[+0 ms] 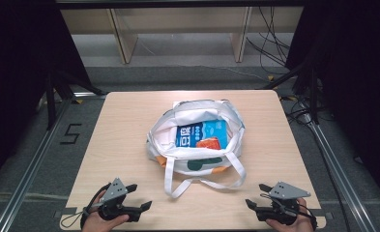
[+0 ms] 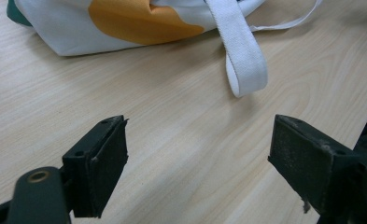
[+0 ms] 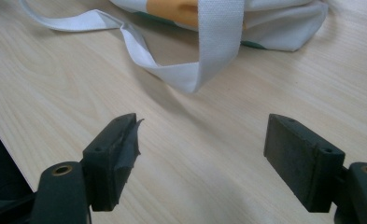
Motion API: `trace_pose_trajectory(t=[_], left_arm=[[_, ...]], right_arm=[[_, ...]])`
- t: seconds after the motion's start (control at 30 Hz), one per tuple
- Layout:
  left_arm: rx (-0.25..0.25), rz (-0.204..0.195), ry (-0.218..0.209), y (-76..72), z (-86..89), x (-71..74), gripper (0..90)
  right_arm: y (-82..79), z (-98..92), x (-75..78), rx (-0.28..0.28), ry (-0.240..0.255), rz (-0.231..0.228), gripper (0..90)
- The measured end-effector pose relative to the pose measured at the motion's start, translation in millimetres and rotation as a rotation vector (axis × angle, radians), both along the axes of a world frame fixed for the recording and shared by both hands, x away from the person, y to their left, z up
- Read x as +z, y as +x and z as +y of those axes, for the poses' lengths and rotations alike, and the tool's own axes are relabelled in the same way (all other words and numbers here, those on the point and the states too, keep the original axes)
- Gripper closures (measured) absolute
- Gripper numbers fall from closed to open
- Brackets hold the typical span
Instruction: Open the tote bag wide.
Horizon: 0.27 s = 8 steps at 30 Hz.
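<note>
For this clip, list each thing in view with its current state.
Tote bag: lying on the table, mouth open, handles slack.
Blue carton: lying flat inside the bag.
Left tool: open, empty, near the table's front edge.
Right tool: open, empty, near the front edge.
Table: holds the bag.

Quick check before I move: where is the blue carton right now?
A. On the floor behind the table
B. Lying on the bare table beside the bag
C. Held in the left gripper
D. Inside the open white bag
D: in the high view the blue carton lies inside the open mouth of the white bag, while the left gripper and right gripper sit open near the table's front edge.
</note>
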State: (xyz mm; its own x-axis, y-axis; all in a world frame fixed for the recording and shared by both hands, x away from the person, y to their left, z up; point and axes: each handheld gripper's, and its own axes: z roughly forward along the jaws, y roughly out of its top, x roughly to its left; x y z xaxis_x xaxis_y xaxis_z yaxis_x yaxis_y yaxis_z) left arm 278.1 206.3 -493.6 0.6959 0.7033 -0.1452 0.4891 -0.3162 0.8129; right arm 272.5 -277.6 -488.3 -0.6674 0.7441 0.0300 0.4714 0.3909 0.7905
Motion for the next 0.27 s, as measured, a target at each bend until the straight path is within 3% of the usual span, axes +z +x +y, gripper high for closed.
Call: trace_pose_trajectory(t=[0.1, 0.17, 0.27], left_arm=[[-0.003, -0.014, 0.006, 1.0, 0.8, -0.2, 18.5], [0.016, 0.004, -0.014, 1.1, 0.1, -1.5, 18.4], [0.017, 0.011, 0.008, 3.1, 2.7, -2.0, 18.3]], right_arm=[[0.3, 0.3, -0.3, 0.000, -0.002, 0.003, 27.3], [1.1, 0.4, -1.1, 0.010, 0.005, 0.011, 27.3], [2.5, -1.6, -1.0, 0.010, -0.013, -0.009, 27.3]])
